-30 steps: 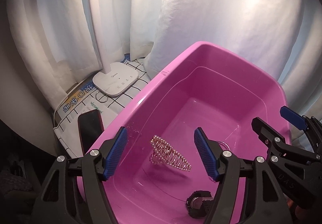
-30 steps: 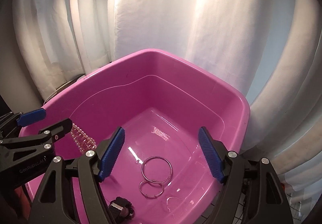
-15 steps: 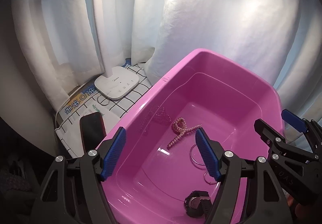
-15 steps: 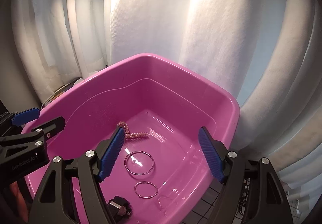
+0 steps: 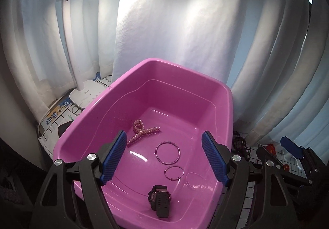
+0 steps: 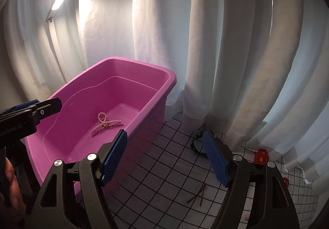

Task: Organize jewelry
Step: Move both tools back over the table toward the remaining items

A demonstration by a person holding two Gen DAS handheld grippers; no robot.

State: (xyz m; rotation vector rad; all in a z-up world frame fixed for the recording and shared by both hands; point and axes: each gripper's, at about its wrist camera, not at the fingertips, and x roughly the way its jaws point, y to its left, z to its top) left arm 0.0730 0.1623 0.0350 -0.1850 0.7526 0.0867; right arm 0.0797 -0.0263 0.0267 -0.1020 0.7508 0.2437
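From the left wrist camera, the left tongs (image 5: 162,157) are hanging over the near rim of the pink tub (image 5: 230,93) with their blue pads wide apart and nothing between them. Lying on the tub floor are a pearl hair clip (image 5: 141,130) toward the far left, a large ring (image 5: 168,152) and a small ring (image 5: 174,172) nearer the middle, and a black watch (image 5: 160,196) closest to the camera. The right tongs (image 5: 287,144) are showing at the right edge, over the checked desk (image 5: 246,204).

From the right wrist camera, the right tongs (image 6: 164,155) are also standing apart and empty, pointing past the tub's (image 6: 170,79) right wall at the checked desk (image 6: 164,177). Two thin hairpins (image 6: 198,195) are lying on the desk ahead of them and slightly right, their long axes running toward the camera; a dark hair band (image 6: 196,144) is lying just beyond, and a red piece (image 6: 261,156) farther right. These loose things appear to be next, and the right tongs are clearly nearer.

Only this view is showing the hairpins plainly; only the left view is showing the rings and watch, which are hidden here behind the tongs' own frame. The pearl hair clip (image 6: 105,124) is appearing in both views.
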